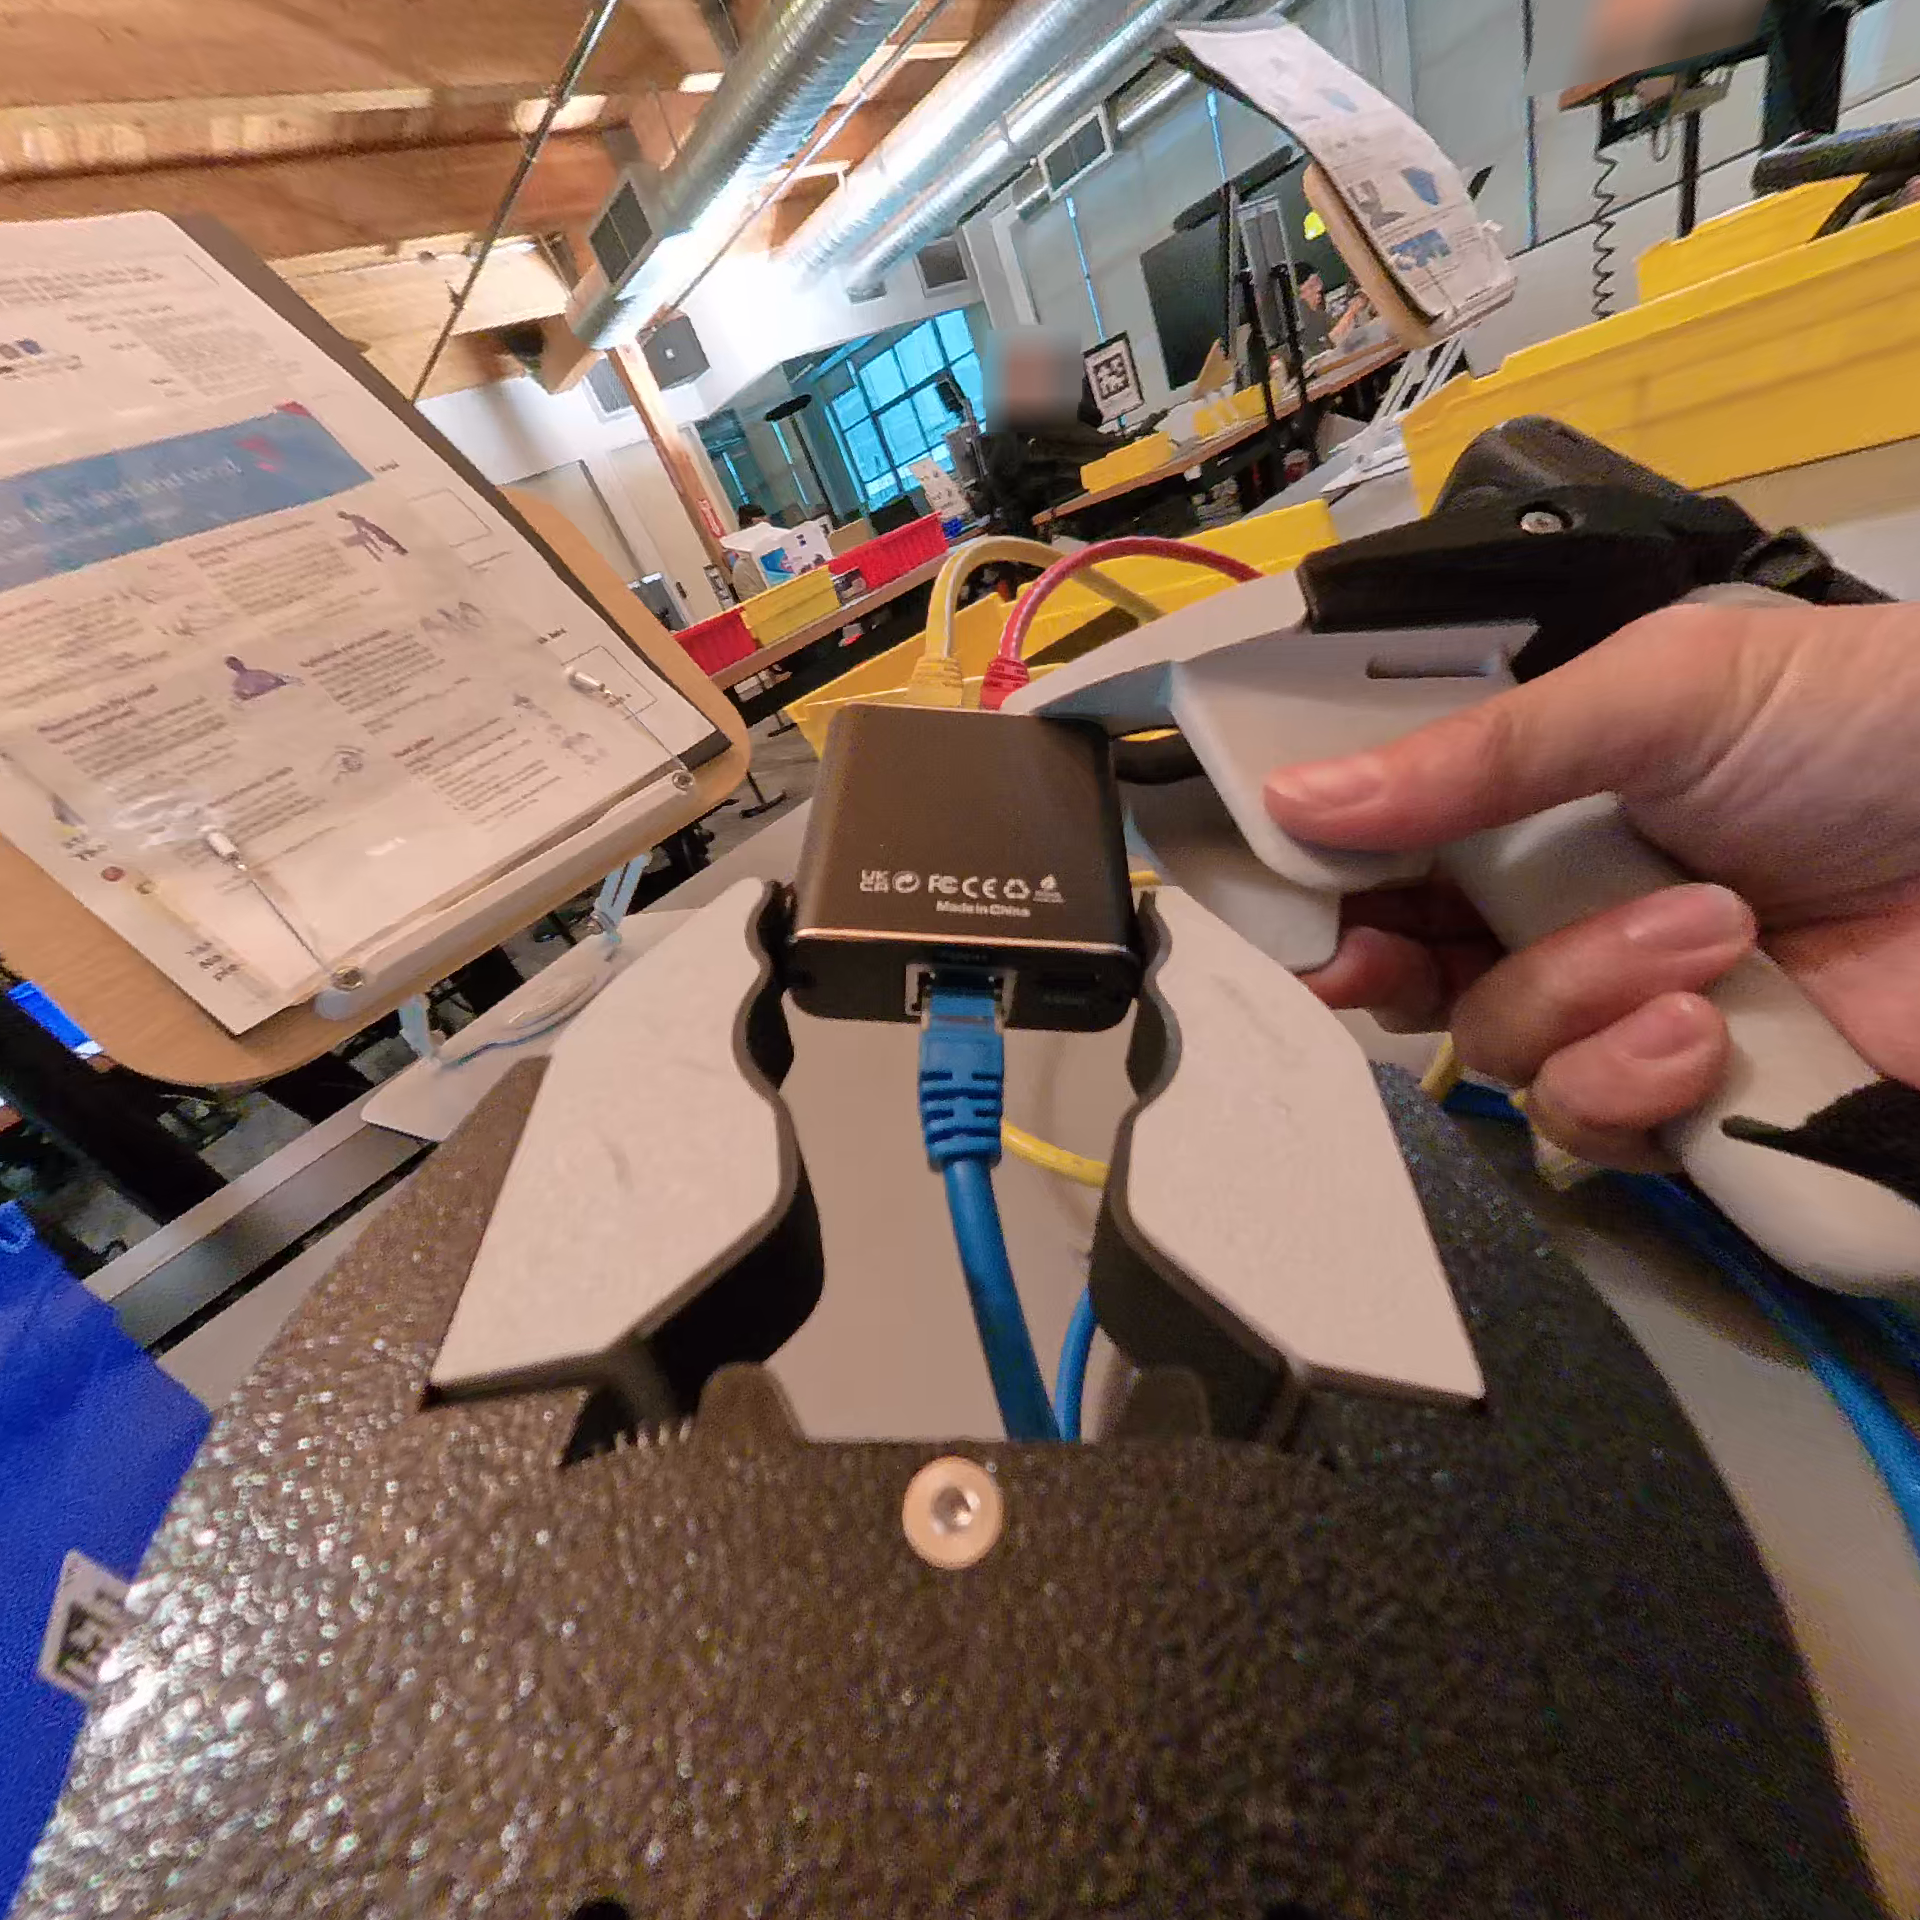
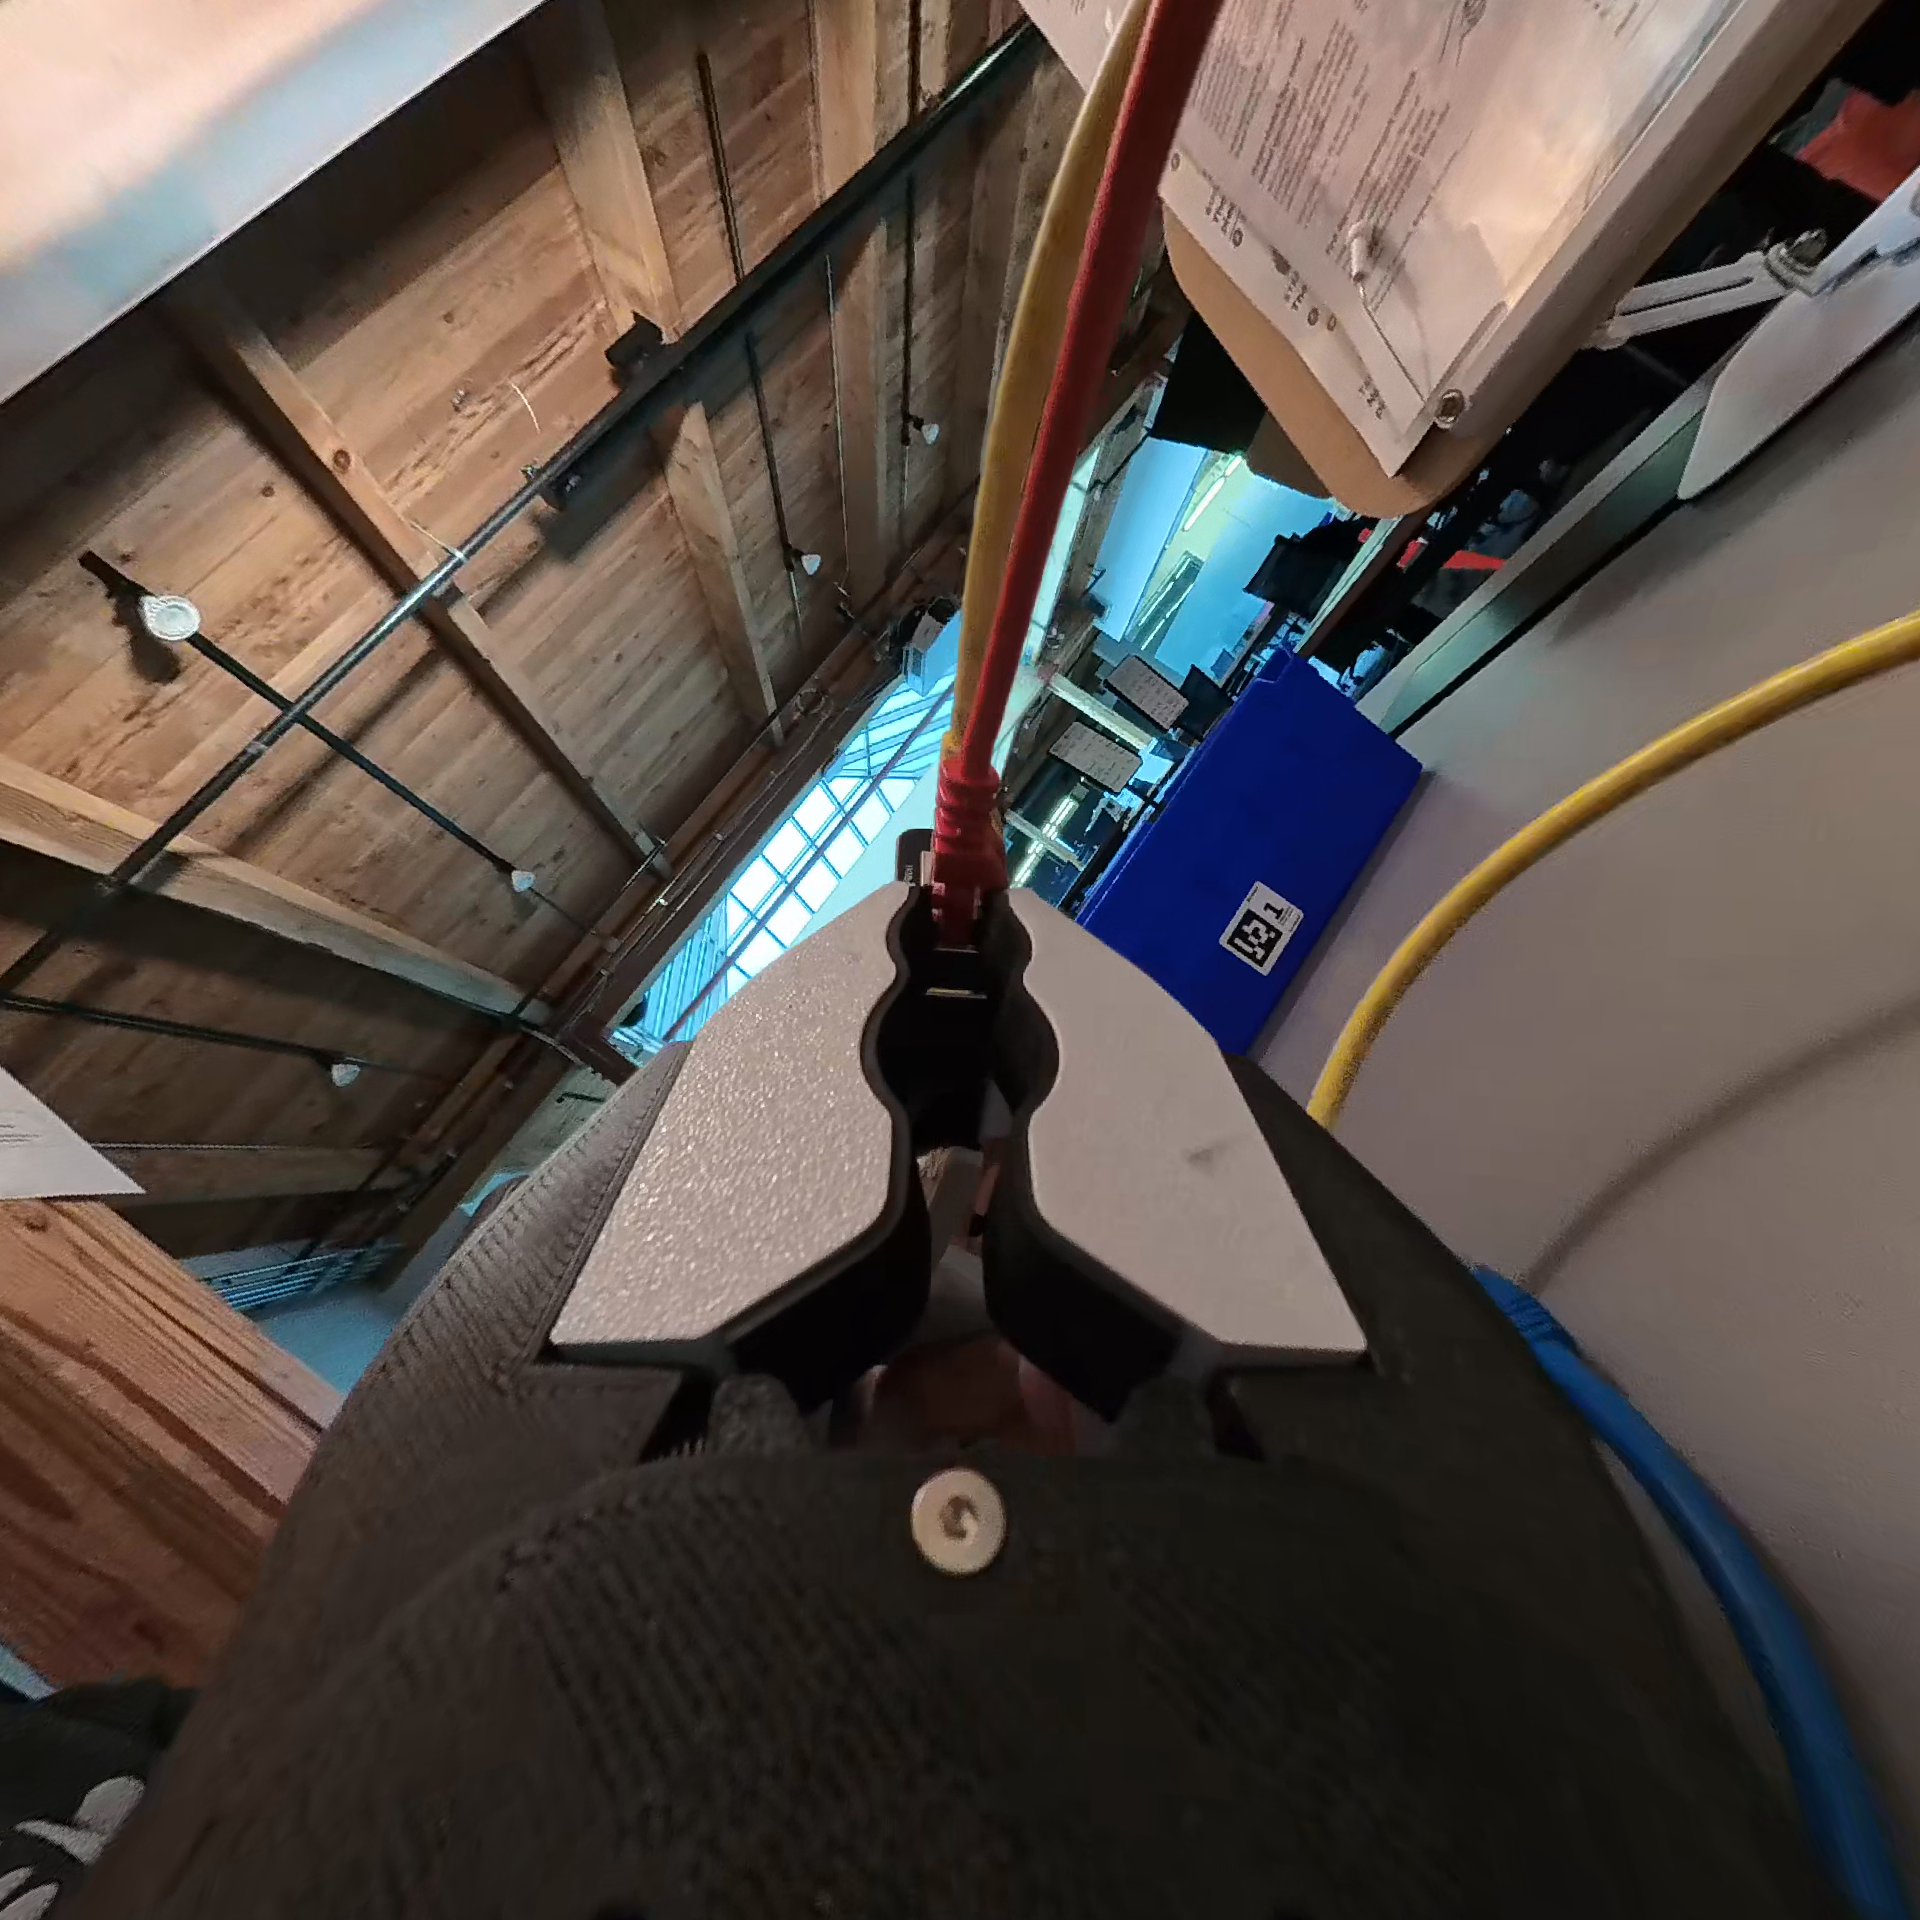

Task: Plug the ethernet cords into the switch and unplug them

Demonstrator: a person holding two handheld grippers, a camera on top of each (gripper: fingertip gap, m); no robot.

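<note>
The black ethernet switch (image 1: 961,862) was held off the table, clamped by its sides between the fingertips of the left gripper (image 1: 961,956). A blue ethernet cord (image 1: 961,1101) was seated in the port on the near face of the switch, its cable running back between the left gripper's fingers. On the far side of the switch, a yellow cord (image 1: 940,665) and a red cord (image 1: 1006,675) were plugged in side by side, both arching up and away.

The right gripper (image 1: 1101,686) was seen in the left wrist view reaching in over the far edge of the switch from the right, held by a person's hand (image 1: 1662,883) wrapped around its grey handle. In the right wrist view, the right gripper (image 2: 961,935) was closed tight on the plug of the red cord (image 2: 966,831), the fingertips pinching it just where it met the dark body of the switch (image 2: 951,997). The yellow cord (image 2: 1023,416) ran directly beside the red one.

A further loop of yellow cable (image 2: 1558,821) and a run of blue cable (image 2: 1714,1558) lay on the grey table (image 2: 1714,987). A blue bin (image 2: 1247,831) stood at the table edge. A clipboard-style stand with an instruction sheet (image 1: 260,623) was noted to the left.
</note>
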